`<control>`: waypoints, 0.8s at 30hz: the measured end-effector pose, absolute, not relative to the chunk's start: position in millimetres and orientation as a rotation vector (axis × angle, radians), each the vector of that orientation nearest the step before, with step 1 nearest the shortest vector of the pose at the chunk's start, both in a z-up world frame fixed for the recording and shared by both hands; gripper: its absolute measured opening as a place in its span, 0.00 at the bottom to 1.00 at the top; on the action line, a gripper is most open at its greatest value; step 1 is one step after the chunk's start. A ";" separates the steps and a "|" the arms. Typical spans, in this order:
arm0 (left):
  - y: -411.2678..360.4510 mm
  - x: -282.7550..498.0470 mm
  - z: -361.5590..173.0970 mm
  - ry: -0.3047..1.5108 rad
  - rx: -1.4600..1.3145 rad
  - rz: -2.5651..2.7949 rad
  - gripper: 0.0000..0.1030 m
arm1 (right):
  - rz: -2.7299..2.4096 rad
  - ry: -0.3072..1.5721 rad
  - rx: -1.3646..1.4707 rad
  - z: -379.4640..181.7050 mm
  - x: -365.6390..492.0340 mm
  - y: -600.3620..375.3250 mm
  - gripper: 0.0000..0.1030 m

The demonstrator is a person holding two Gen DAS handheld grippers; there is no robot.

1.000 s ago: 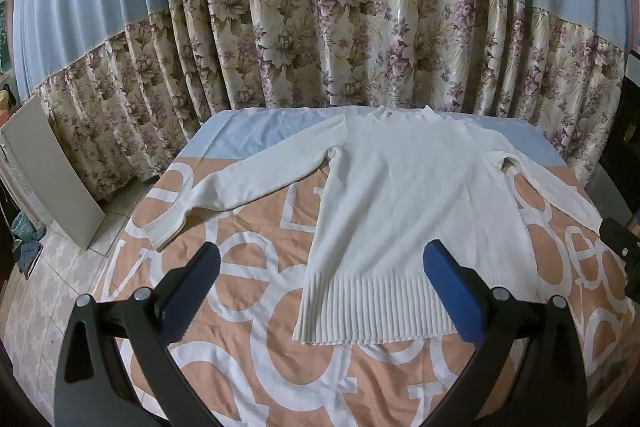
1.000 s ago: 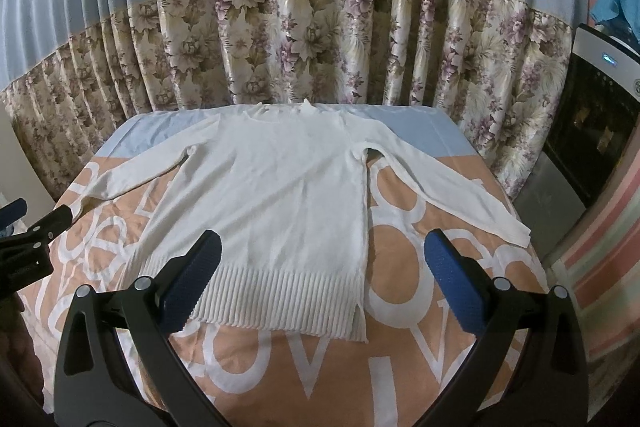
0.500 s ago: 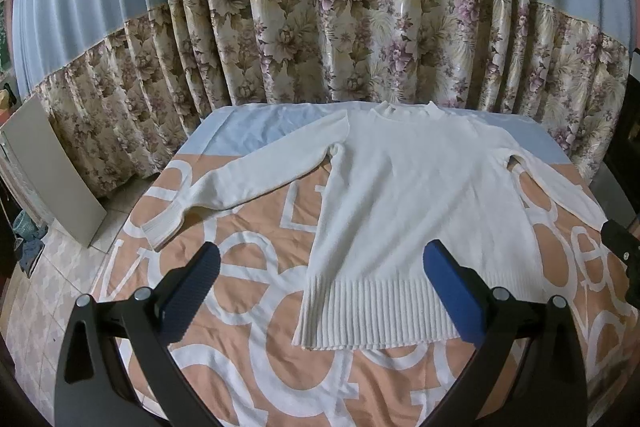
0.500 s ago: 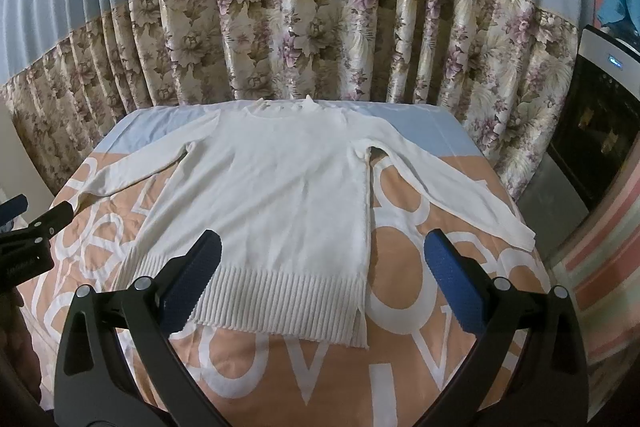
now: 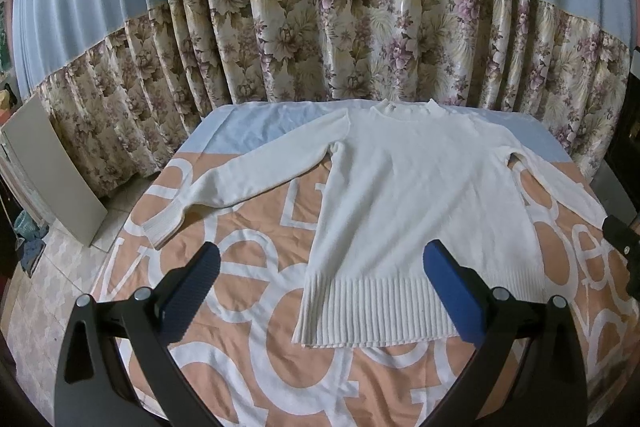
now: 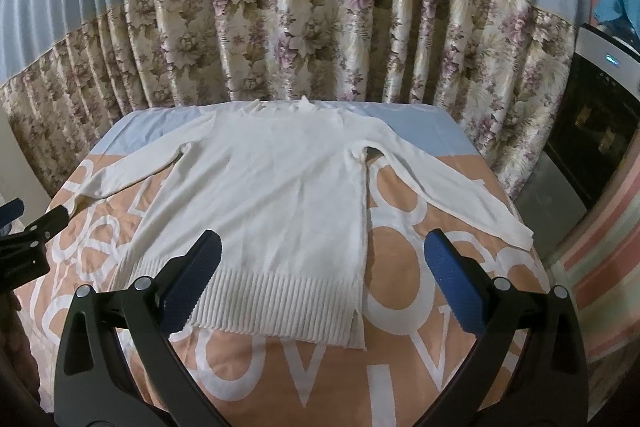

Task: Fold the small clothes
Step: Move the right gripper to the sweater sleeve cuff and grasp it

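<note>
A white sweater lies flat in the middle of the frame on an orange cloth with white letters, sleeves spread to both sides (ribbed hem toward the bottom). The left gripper hovers low over the hem, jaws wide apart, gripping nothing. The right gripper likewise gapes empty. A flowered curtain fills the upper frame.

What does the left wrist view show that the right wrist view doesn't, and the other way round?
Only the left wrist view: a pale flat board leaning by the curtain. Only the right wrist view: a dark glass-fronted appliance beside the table. Both: the white knit long-sleeved sweater lying flat on the orange lettered cloth, with left gripper and right gripper open, holding nothing.
</note>
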State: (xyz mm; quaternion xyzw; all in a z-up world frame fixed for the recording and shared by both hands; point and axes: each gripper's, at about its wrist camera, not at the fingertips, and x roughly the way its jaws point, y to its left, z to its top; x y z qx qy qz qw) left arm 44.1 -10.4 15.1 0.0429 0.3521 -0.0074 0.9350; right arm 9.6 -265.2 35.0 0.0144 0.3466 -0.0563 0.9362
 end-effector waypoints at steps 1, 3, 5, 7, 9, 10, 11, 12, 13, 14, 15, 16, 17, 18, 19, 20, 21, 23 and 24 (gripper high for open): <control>-10.1 43.7 12.7 0.720 0.089 -0.015 0.99 | -0.119 0.708 0.035 34.5 9.8 -266.8 0.97; -9.9 43.7 11.0 0.723 0.085 -0.019 0.99 | -0.124 0.712 0.039 33.6 9.9 -269.0 0.97; -10.6 42.6 8.2 0.726 0.086 -0.021 0.99 | -0.122 0.712 0.041 33.3 9.7 -270.3 0.97; -11.6 41.9 7.0 0.727 0.086 -0.021 0.99 | -0.122 0.714 0.039 33.1 9.9 -270.4 0.97; -11.7 41.8 6.7 0.727 0.087 -0.019 0.99 | -0.120 0.716 0.037 32.5 10.1 -271.5 0.97; -11.7 41.8 6.8 0.726 0.088 -0.020 0.99 | -0.118 0.717 0.038 31.1 10.1 -271.9 0.97; -11.5 41.6 6.5 0.725 0.089 -0.018 0.99 | -0.115 0.719 0.038 30.3 10.4 -273.2 0.97; -11.7 42.0 7.0 0.725 0.090 -0.018 0.99 | -0.115 0.720 0.037 28.9 10.5 -273.4 0.97; -12.8 41.6 5.0 0.721 0.094 -0.014 0.99 | -0.115 0.723 0.035 27.3 11.0 -273.5 0.97; -15.1 41.7 2.2 0.716 0.099 -0.007 0.99 | -0.115 0.725 0.033 26.0 11.6 -273.7 0.97; -17.5 43.1 -1.5 0.718 0.104 -0.002 0.99 | -0.112 0.721 0.024 24.5 11.9 -274.6 0.97; -20.5 45.3 -5.8 0.728 0.100 -0.006 0.99 | -0.112 0.719 0.016 22.8 12.6 -274.3 0.97; -22.1 47.0 -10.1 0.742 0.086 -0.019 0.99 | -0.115 0.720 0.006 20.2 14.1 -275.3 0.97; -26.0 49.1 -12.6 0.746 0.076 -0.030 0.99 | -0.116 0.723 0.004 18.0 15.4 -276.3 0.97; -29.7 49.7 -14.8 0.744 0.072 -0.043 0.99 | -0.114 0.730 0.007 14.7 17.2 -279.3 0.97; -33.8 48.4 -16.8 0.740 0.079 -0.055 0.99 | -0.109 0.737 0.018 11.9 18.9 -283.2 0.97; -38.5 48.3 -18.1 0.735 0.087 -0.066 0.99 | -0.105 0.743 0.040 7.8 20.6 -291.7 0.97; -47.1 45.8 -19.9 0.725 0.101 -0.089 0.99 | -0.116 0.744 0.054 3.3 21.0 -302.7 0.97; -52.4 47.1 -21.2 0.728 0.103 -0.101 0.99 | -0.130 0.741 0.057 -0.3 21.3 -314.0 0.97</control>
